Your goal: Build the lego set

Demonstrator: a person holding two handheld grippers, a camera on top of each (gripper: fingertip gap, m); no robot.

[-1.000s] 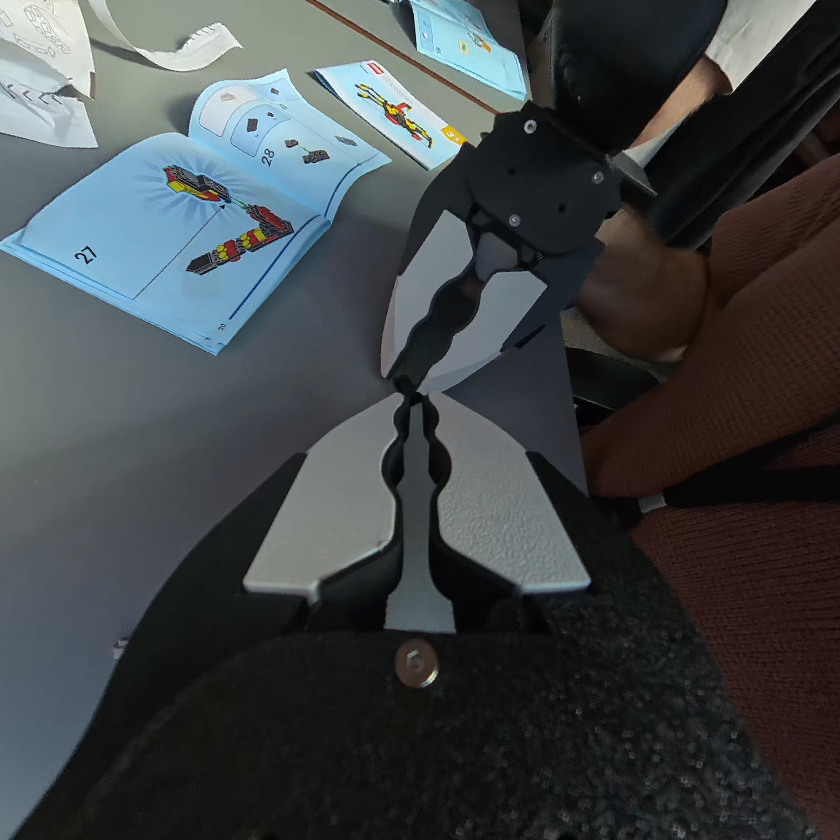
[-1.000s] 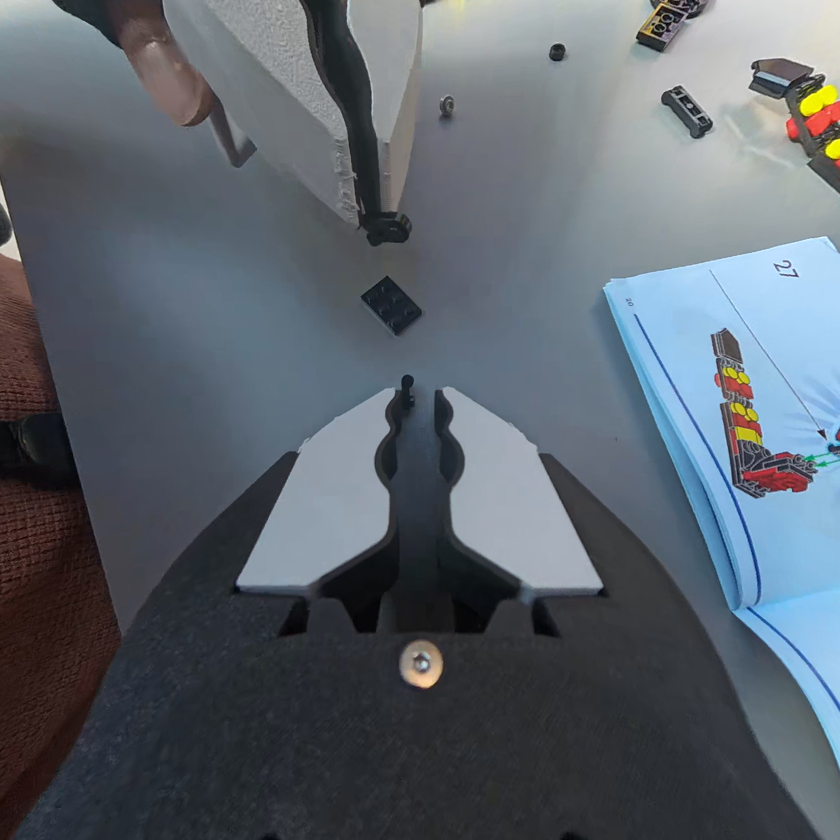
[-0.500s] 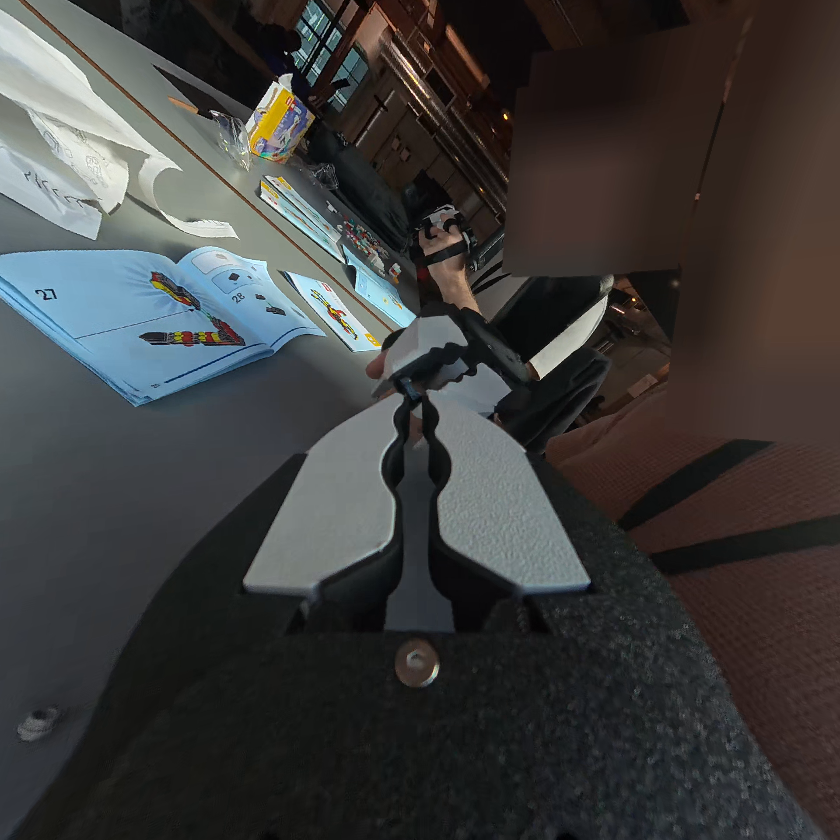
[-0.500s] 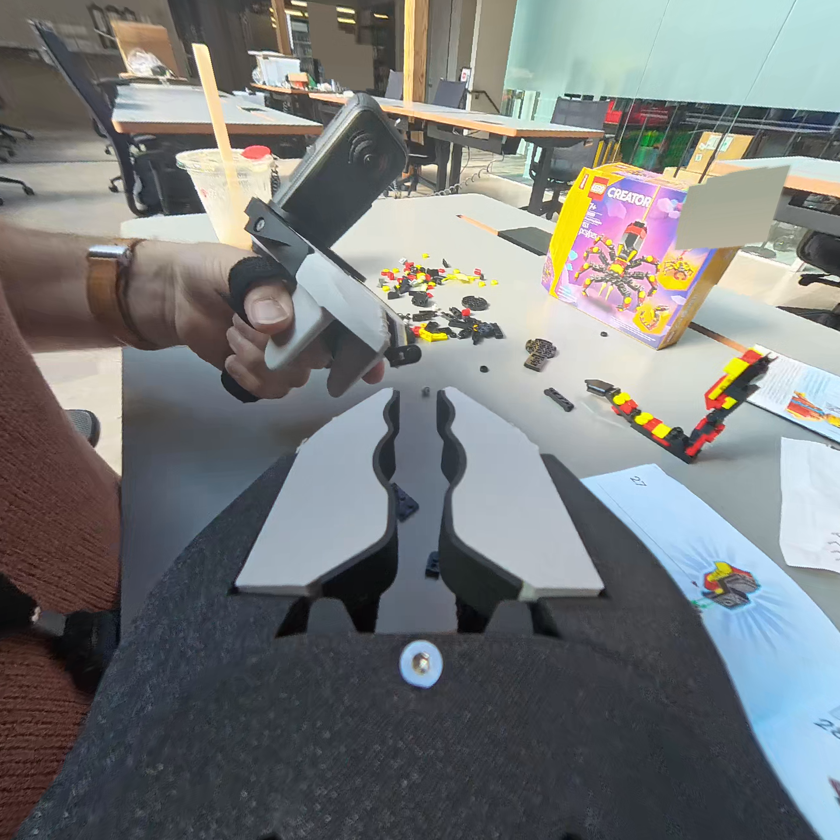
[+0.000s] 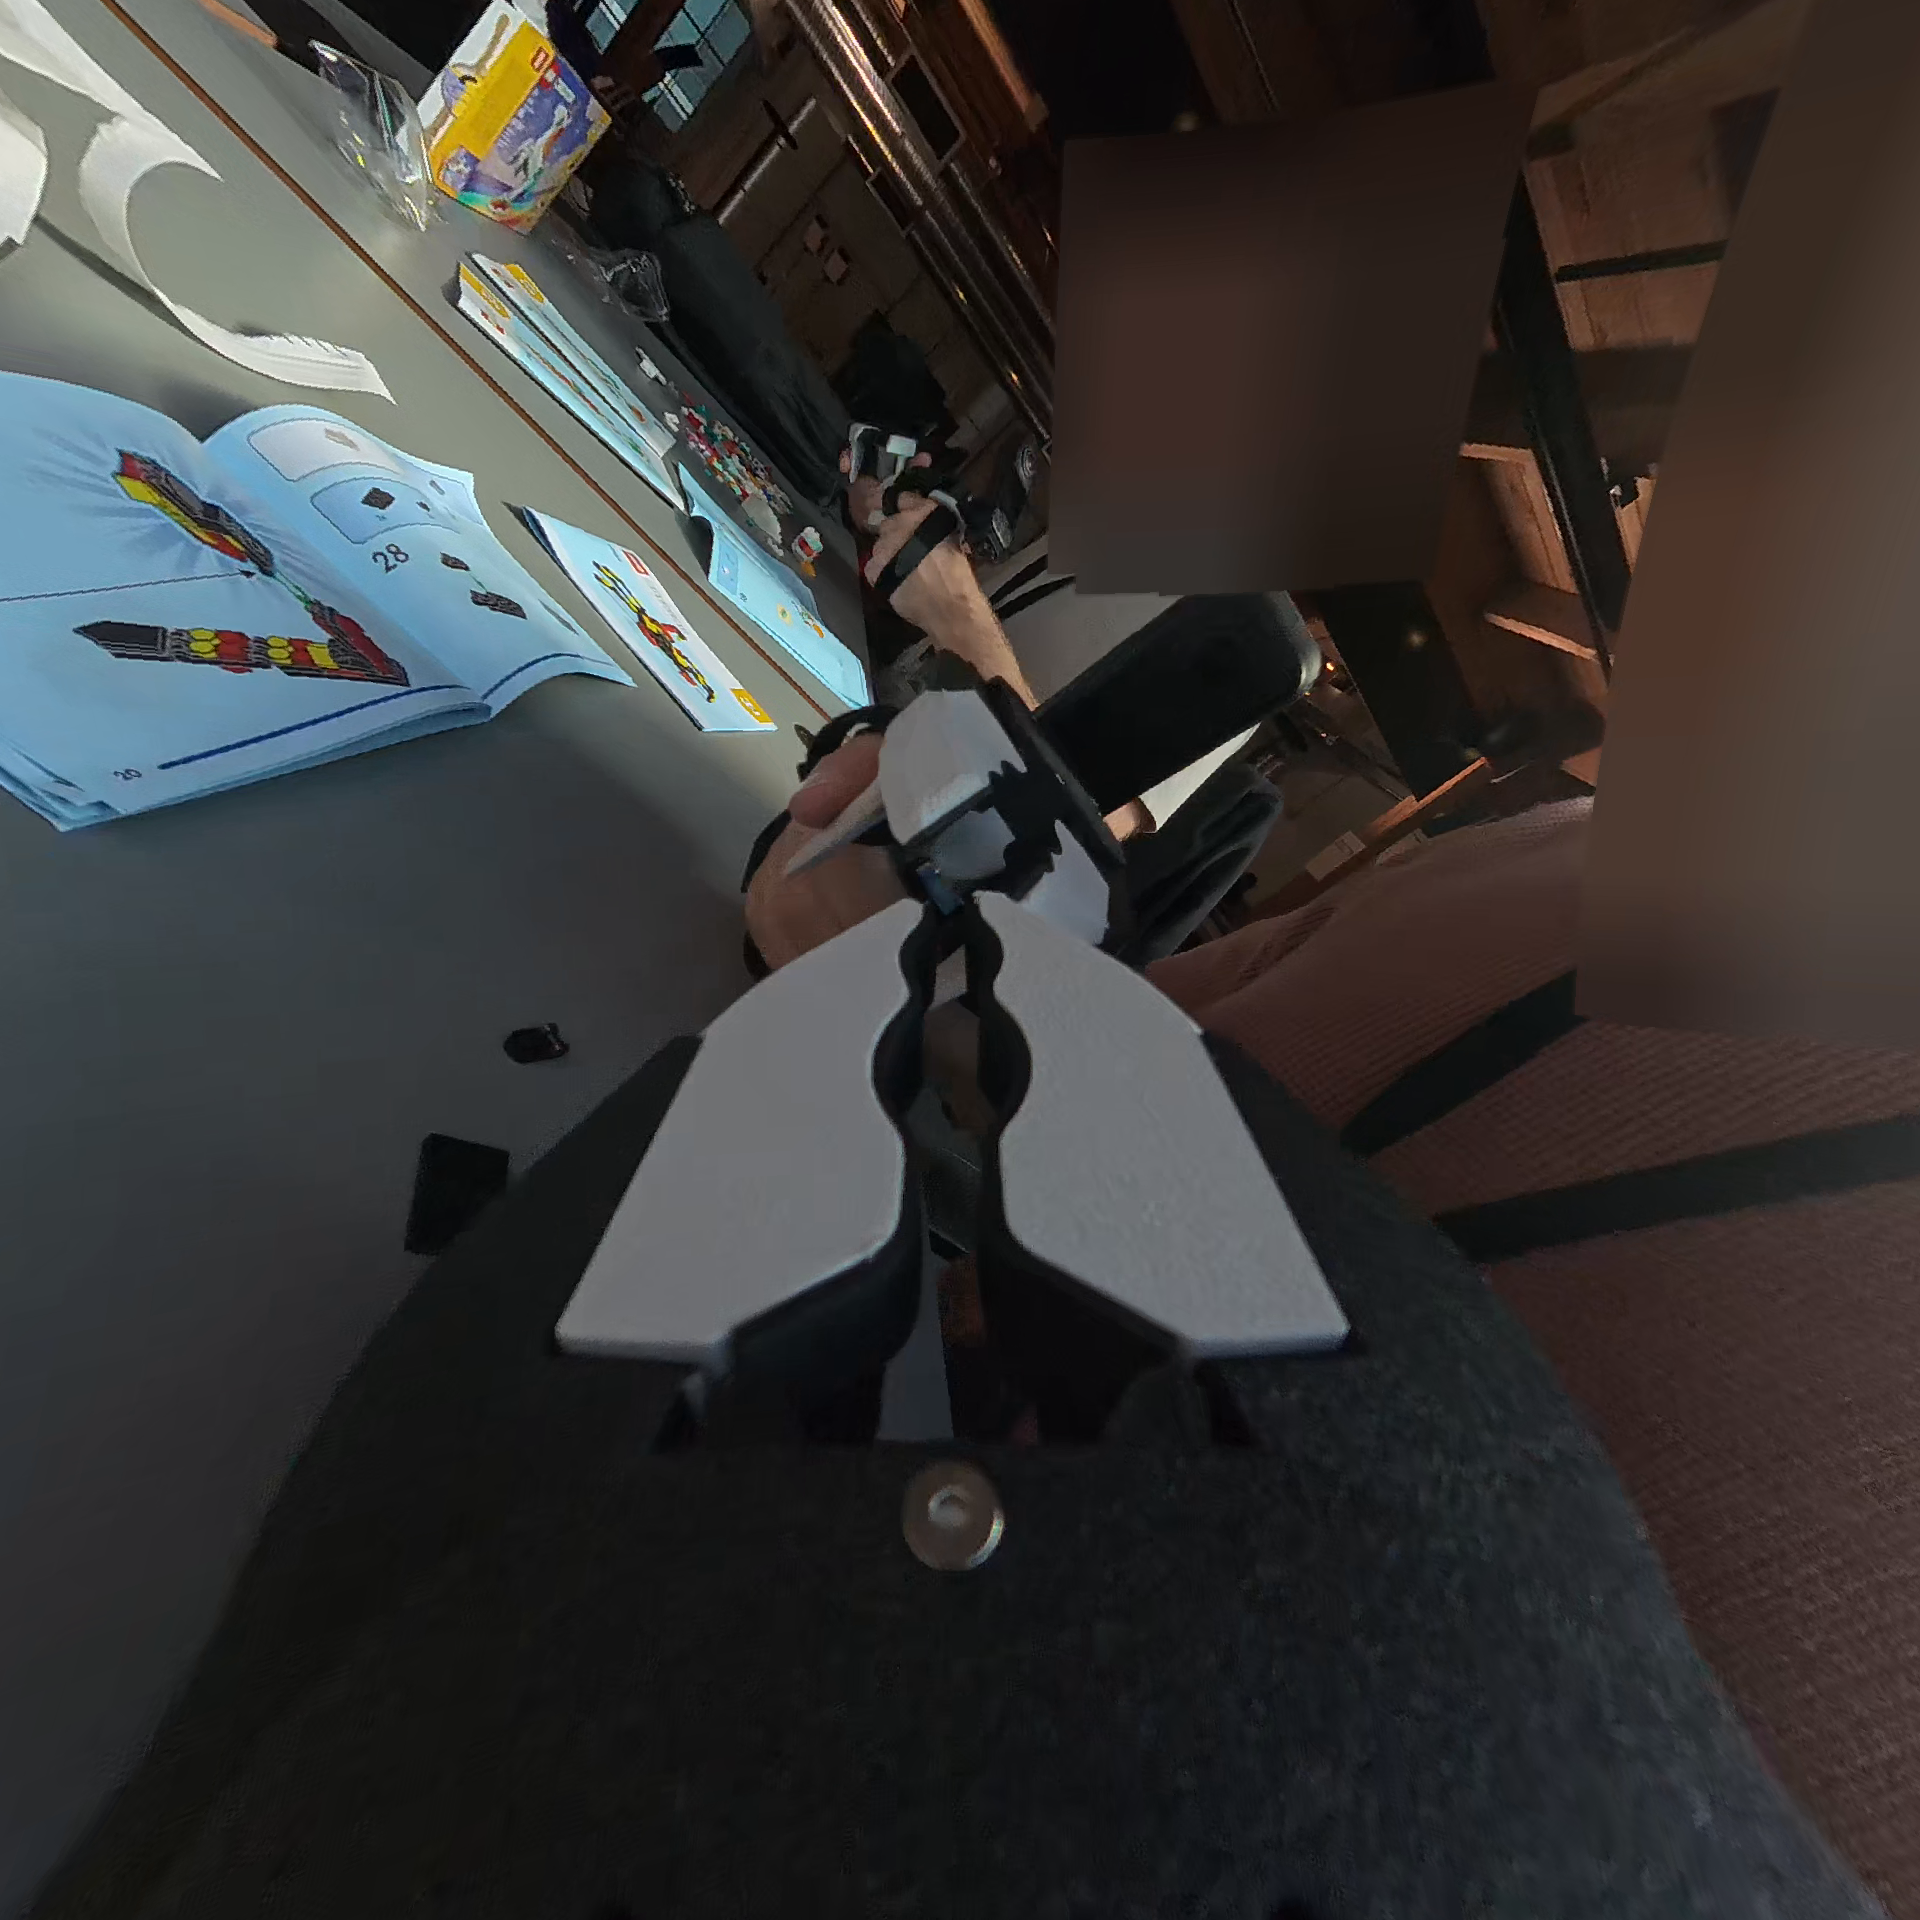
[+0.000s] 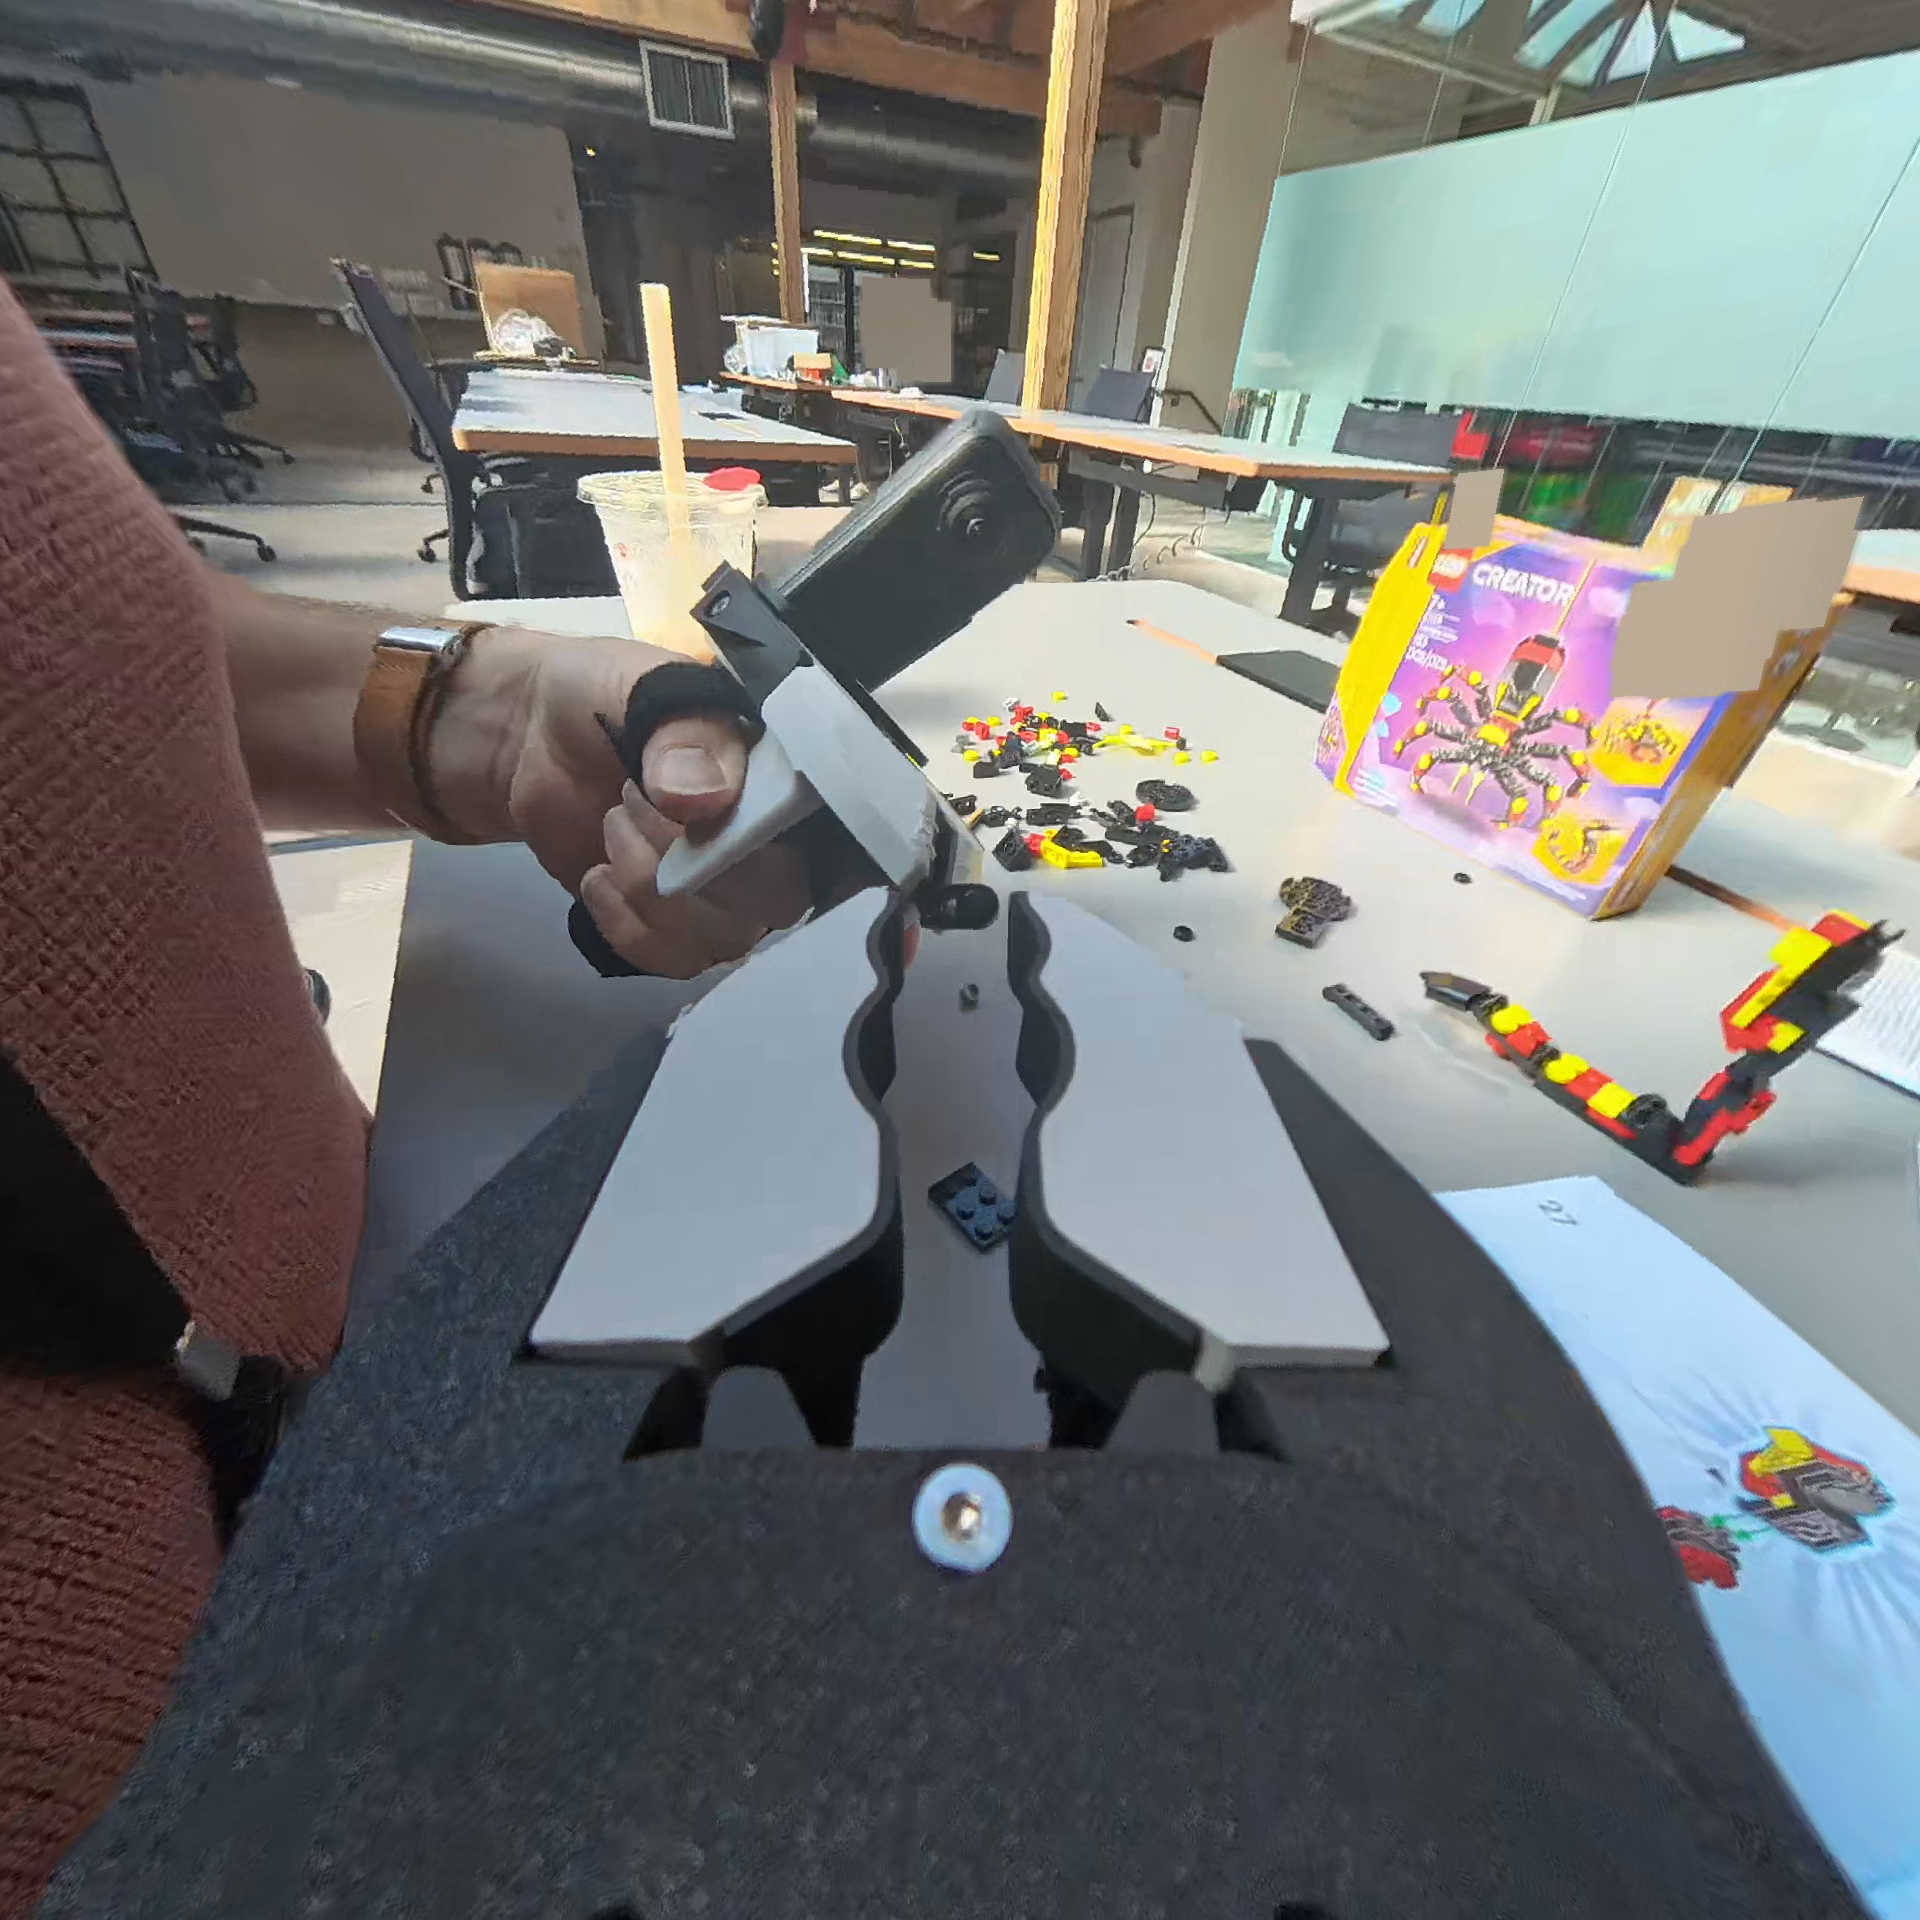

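Observation:
My left gripper (image 5: 945, 920) is shut on a small black round piece (image 6: 961, 907) and holds it above the grey table. In the right wrist view it (image 6: 948, 891) comes in from the left in a person's hand, its tip right at my right gripper's tips. My right gripper (image 6: 951, 914) has its jaws apart with nothing between them; in the left wrist view it (image 5: 940, 883) meets the left one tip to tip. A black studded plate (image 6: 971, 1205) lies on the table below it, also seen in the left wrist view (image 5: 452, 1190). A red, yellow and black built chain (image 6: 1621, 1081) lies to the right.
A pile of loose pieces (image 6: 1081, 800) and the set's box (image 6: 1558, 727) sit farther back. An open blue instruction booklet (image 5: 239, 623) lies to the right of the right gripper (image 6: 1714, 1403). A plastic cup with a straw (image 6: 675, 561) stands at the back left. A small black piece (image 5: 535, 1042) lies on the table. Left and right tips are no more than a few centimetres apart. About 11 cm separates my left fingertips from the black studded plate (image 6: 971, 1205).
Both grippers have tilted up from looking down at the table to nearly level. The right jaws have opened a little, and the thin black pin at their tip no longer shows.

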